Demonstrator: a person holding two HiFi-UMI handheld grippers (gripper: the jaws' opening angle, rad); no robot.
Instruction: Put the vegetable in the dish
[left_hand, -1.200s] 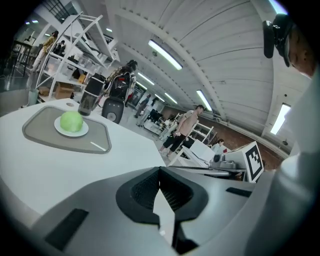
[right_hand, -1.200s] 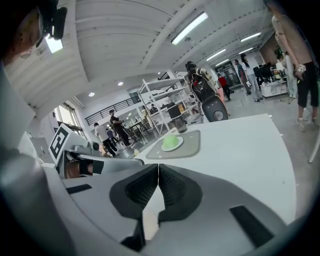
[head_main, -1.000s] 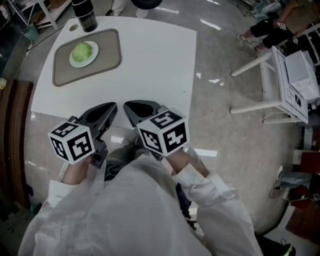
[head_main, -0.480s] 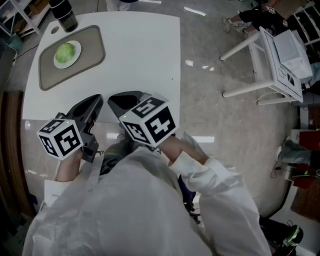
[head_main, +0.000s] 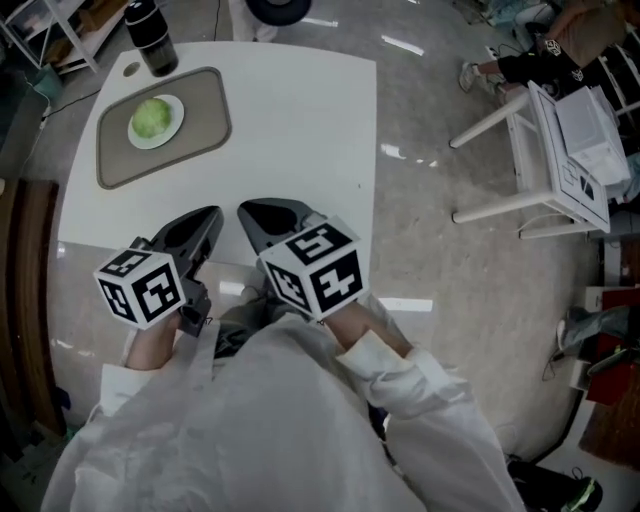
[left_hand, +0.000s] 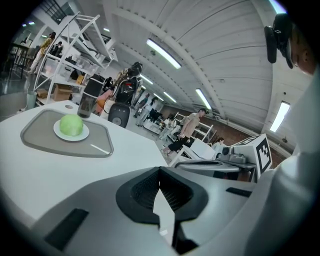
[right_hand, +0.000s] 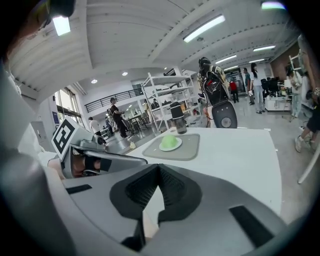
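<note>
A round green vegetable (head_main: 152, 118) rests on a small white dish (head_main: 172, 134), which stands on a grey mat (head_main: 205, 130) at the far left of the white table (head_main: 300, 130). The vegetable (left_hand: 71, 125) also shows in the left gripper view, and the vegetable (right_hand: 169, 141) in the right gripper view. My left gripper (head_main: 212, 216) hangs over the table's near edge, shut and empty. Beside it, my right gripper (head_main: 250, 212) is likewise shut with nothing in it. Both are far from the dish.
A dark bottle (head_main: 148, 38) stands at the table's far left corner behind the mat. White furniture (head_main: 570, 150) stands on the floor to the right. People and shelving show in the background of the gripper views.
The head view has shifted about, so the table and dish slid left, then back right. Both grippers stay side by side at the near edge, jaws shut.
</note>
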